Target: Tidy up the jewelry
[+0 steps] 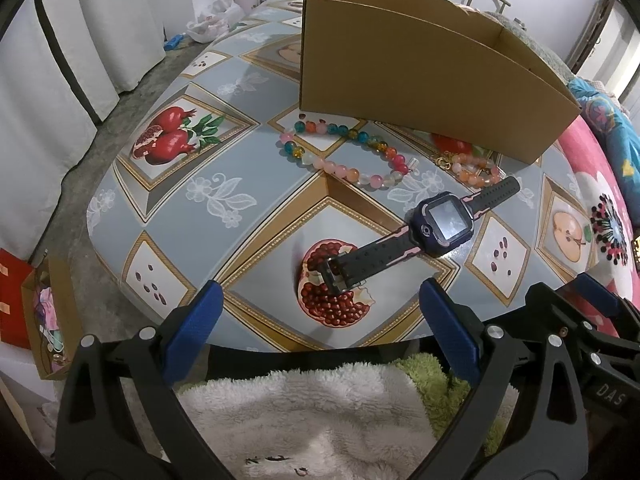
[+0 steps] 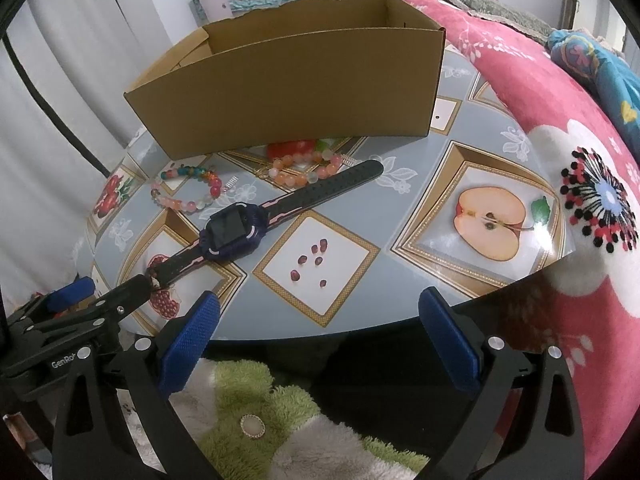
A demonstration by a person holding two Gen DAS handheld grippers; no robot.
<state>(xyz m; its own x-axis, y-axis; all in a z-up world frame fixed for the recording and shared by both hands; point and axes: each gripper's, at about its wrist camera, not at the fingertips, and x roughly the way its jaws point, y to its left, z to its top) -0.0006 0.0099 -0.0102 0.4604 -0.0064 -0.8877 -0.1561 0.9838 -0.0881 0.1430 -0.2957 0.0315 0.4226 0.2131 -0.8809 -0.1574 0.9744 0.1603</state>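
A purple-and-black smartwatch (image 1: 440, 224) (image 2: 236, 232) lies flat on the fruit-print table (image 1: 248, 184) (image 2: 424, 200), its buckle end toward the near edge. Behind it lie a multicolour bead bracelet (image 1: 344, 152) (image 2: 188, 192) and an orange bead bracelet (image 1: 476, 170) (image 2: 304, 170), both in front of an open cardboard box (image 1: 420, 80) (image 2: 288, 92). My left gripper (image 1: 324, 320) (image 2: 118, 280) is open at the near table edge, the watch buckle just ahead between its fingers. My right gripper (image 2: 320, 340) (image 1: 568, 292) hangs open and holds nothing, to the right of the left one.
A pink floral blanket (image 2: 560, 160) borders the table's right side. A white and green fleece garment (image 1: 304, 412) (image 2: 256, 392) lies below both grippers. White curtains (image 1: 60, 60) hang on the left. A small box of items (image 1: 44, 320) sits on the floor, lower left.
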